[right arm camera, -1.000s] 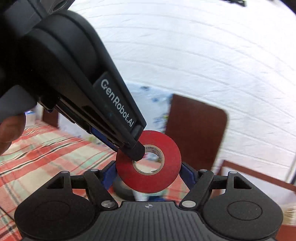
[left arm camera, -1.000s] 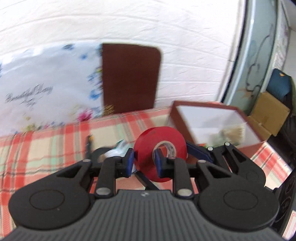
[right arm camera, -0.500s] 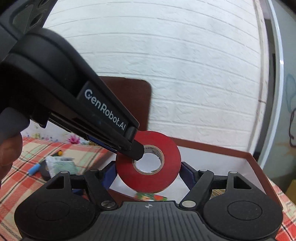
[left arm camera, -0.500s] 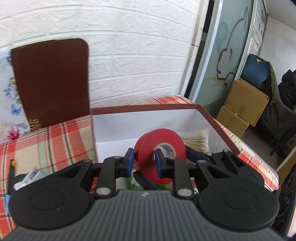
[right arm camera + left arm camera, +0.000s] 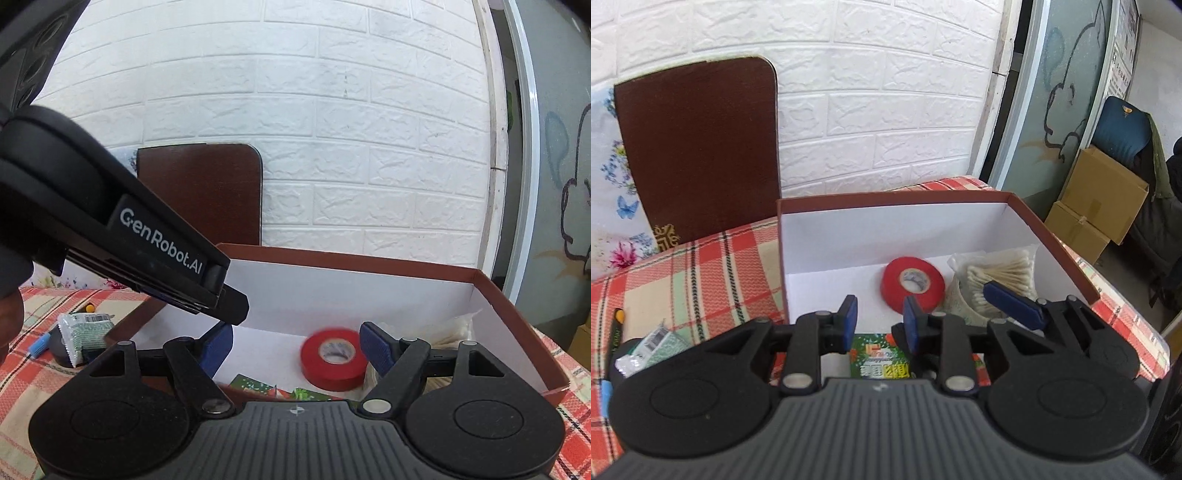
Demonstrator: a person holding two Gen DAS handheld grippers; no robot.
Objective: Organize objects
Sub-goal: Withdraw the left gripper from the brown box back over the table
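both tools (image 5: 879, 323) (image 5: 297, 349) hang open above box rim (image 5: 886, 197); red tape (image 5: 911, 282) lies inside.

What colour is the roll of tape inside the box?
Red, with a pale core. The roll of tape shows best in the left wrist view.

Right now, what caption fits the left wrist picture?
Red tape roll lies in the brown box beside cotton swabs, beyond open left tongs.

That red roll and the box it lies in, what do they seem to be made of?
The red roll looks like smooth plastic tape, slightly glossy, wound on a pale printed core, probably card. The box looks like matte cardboard: thin straight walls, brown outside and plain white inside.
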